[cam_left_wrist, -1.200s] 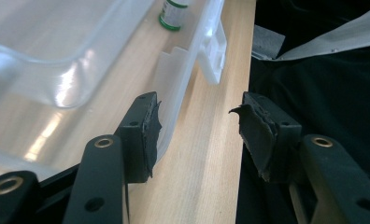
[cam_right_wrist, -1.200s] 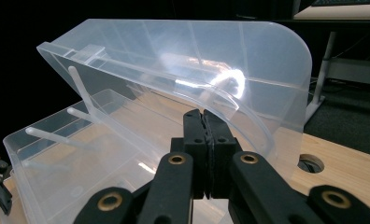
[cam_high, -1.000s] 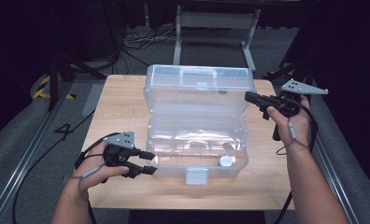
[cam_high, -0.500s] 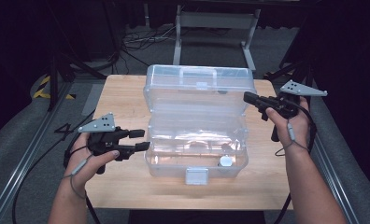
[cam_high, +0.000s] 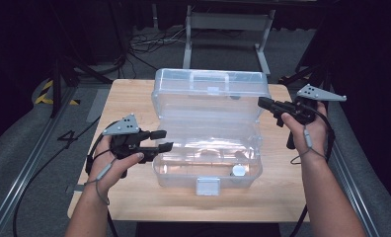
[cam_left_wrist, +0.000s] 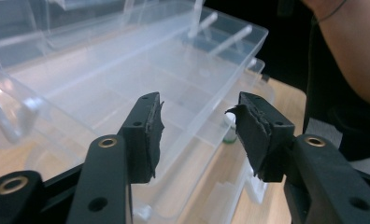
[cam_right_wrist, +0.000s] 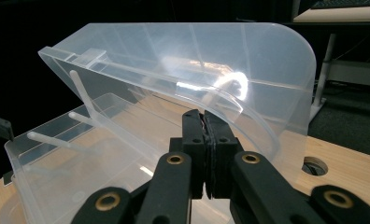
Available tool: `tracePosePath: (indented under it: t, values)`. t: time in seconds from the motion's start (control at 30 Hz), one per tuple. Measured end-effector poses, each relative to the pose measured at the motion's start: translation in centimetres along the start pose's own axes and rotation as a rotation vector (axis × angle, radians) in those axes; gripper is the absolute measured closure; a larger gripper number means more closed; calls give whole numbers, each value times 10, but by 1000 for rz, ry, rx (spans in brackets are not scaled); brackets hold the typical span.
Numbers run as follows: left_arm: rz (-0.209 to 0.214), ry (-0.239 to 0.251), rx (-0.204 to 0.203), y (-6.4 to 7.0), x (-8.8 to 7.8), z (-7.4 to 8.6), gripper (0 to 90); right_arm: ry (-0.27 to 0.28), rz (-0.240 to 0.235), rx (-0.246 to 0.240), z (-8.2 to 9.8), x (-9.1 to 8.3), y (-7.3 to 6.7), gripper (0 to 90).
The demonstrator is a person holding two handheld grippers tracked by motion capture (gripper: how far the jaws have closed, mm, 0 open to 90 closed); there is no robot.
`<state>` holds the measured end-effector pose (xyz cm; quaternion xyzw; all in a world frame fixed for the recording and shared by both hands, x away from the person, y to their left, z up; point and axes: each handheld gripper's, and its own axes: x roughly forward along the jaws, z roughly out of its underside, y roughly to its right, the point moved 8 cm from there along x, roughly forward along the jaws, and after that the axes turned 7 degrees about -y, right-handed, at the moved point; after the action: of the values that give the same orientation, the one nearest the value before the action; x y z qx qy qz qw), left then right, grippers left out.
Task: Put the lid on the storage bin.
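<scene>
Holding the clear box's (cam_high: 208, 148) lid (cam_high: 211, 94) upright mid-table, the right gripper (cam_high: 263, 102) is pinching its edge, jaws closed. The left gripper (cam_high: 165, 139), half-open, narrowing and empty, is probably reaching inside next for the small white-capped bottle (cam_high: 238, 171).

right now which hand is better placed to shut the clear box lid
Right. The right gripper, jaws shut, sits at the raised lid edge; the left gripper is open beside the box base.

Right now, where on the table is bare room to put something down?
Bare wood lies along the table on its far-left corner, beside the clear box, and in the near strip before the box's latch. The box's flanks are crowded by each hand-held gripper.
</scene>
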<state>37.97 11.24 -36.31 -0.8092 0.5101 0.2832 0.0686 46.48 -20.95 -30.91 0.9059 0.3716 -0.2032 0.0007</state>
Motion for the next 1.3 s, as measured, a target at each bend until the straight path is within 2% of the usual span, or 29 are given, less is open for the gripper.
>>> tracePosePath:
  t: [0.23, 0.47, 1.07, 1.3]
  values:
    - [16, -32, -15, 2, 5, 5, 557, 0, 4, 2, 1, -1, 0, 881]
    - [31, -31, -32, 4, 4, 9, 568, 2, 0, 2, 3, -3, -2, 883]
    - [33, -63, -47, 6, 5, 16, 622, -4, -18, 2, 12, -9, -10, 882]
    - [41, -75, -56, 6, 5, 19, 636, -15, -9, -19, 17, -11, -14, 881]
